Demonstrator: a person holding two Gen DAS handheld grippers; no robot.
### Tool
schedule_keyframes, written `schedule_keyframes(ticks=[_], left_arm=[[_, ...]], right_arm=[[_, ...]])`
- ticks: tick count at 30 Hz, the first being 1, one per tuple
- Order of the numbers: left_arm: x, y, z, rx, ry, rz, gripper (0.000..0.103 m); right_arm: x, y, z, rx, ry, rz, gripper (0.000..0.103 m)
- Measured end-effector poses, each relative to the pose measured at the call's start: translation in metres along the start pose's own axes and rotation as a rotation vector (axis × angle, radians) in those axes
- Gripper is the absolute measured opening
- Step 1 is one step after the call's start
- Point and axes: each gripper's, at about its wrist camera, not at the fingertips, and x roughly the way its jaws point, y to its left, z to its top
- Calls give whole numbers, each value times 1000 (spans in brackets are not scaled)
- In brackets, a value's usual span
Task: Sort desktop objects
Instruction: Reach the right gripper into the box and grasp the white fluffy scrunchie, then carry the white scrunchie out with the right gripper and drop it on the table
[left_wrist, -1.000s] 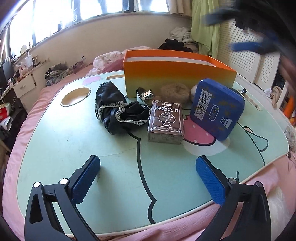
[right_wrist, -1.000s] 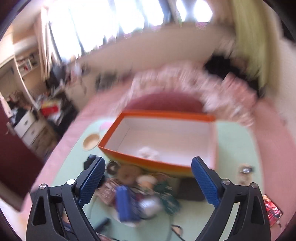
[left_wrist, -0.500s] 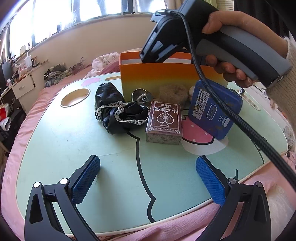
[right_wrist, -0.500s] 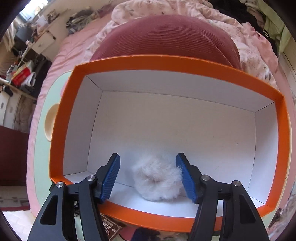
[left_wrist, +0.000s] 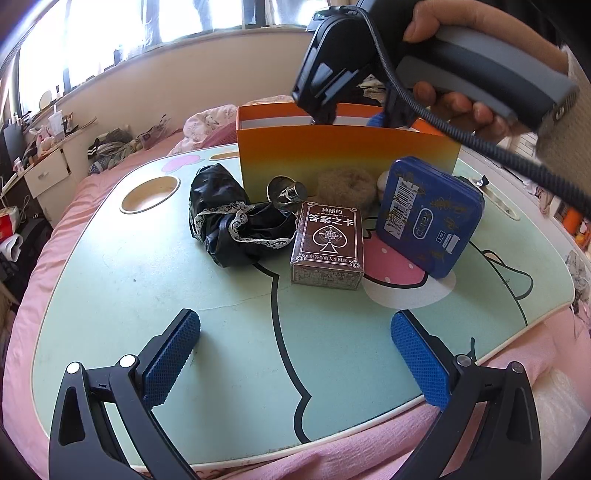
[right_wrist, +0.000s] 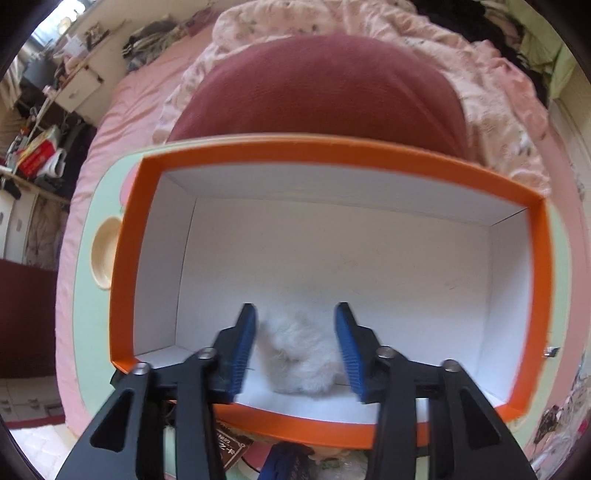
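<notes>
Right tongs (right_wrist: 295, 350) grip the white fluffy scrunchie (right_wrist: 299, 358) inside the orange box (right_wrist: 122, 258); left tongs (left_wrist: 295, 354) gape wide before the card box (left_wrist: 327, 247) and blue tin (left_wrist: 428, 218)

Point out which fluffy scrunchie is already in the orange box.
The white scrunchie, between the right gripper's fingers; the brown scrunchie lies on the table outside the box.

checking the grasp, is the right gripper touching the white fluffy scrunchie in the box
Cannot tell: in the right wrist view the right gripper brackets the white scrunchie, fur blurring against both pads.
</notes>
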Motion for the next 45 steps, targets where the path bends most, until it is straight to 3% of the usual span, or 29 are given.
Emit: schedule_keyframes(ticks=[3,5,8,10,14,17,20,23,25,29,32,34,36,37,39,42,45], left_arm=[[0,0,0,0,0,0,103],[0,0,0,1,0,0,103],[0,1,0,0,0,0,103],[0,0,0,0,-2,-1,103],[1,1,1,0,-2,-1,103],[1,1,1,0,-2,-1,103],[1,1,1,0,-1,-1,103],[1,1,1,0,-2,-1,103],[1,1,1,0,-1,-1,103],[1,1,1,0,0,1,103],[1,1,1,0,1,2,103],[0,2,1,1,1,2,103],[0,2,1,1,0,1,103],[0,1,1,1,0,0,103],[0,0,1,0,-1,-1,103],[0,-2,1,0,-1,0,103],[1,-1,1,-1,-1,-1,103]], right_arm=[[15,-1,-2,-21,91,-46,65],[21,5,0,-46,114,-95,57],[17,11,0,-64,141,-113,29],[15,16,-4,-89,135,-126,26],[-9,14,-12,-111,66,-57,25],[-57,0,-26,-94,-70,26,25],[-102,-7,-62,-132,-218,82,26],[-118,-14,-112,-186,-344,77,26],[-104,-24,-144,-194,-382,55,26],[-55,-53,-198,-146,-341,106,26],[-25,-48,-188,-150,-338,108,26],[-22,-39,-177,-153,-383,138,26],[-28,-35,-176,-156,-489,171,32],[-31,-34,-180,-157,-524,173,48],[-42,-32,-200,-170,-622,175,69],[-57,-36,-235,-205,-744,153,73],[-75,-57,-262,-216,-875,213,73]])
